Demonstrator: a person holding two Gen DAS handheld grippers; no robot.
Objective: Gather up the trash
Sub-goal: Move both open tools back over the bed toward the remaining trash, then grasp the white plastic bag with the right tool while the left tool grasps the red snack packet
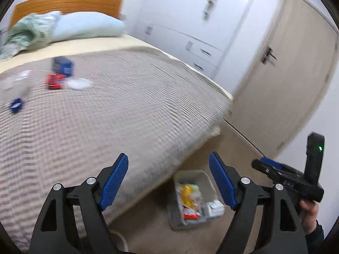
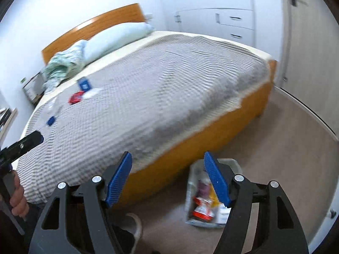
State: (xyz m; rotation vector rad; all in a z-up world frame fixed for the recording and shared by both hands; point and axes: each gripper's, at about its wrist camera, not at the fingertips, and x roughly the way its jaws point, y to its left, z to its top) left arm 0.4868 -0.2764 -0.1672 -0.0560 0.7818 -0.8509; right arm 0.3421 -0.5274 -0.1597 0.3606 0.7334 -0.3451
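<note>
Several pieces of trash are left scattered on the bed's grey waffle blanket [image 1: 131,110], toward the pillow end: a red wrapper [image 1: 54,81], a blue carton [image 1: 62,65], a flat white lid [image 1: 78,83], a blue cap [image 1: 15,105] and a pale, blurred item [image 1: 14,84] beside it. A grey bin [image 1: 191,199] has been set on the carpet just beside the bed's near edge, presumably so that pieces can be dropped in with a short carry; wrappers and small cartons are already seen in it. The left gripper [image 1: 168,182] and right gripper [image 2: 167,178] are both held spread wide with nothing between the fingers, above the bed edge and bin, which suggests readiness for the next pick. The trash lies well apart from both.
</note>
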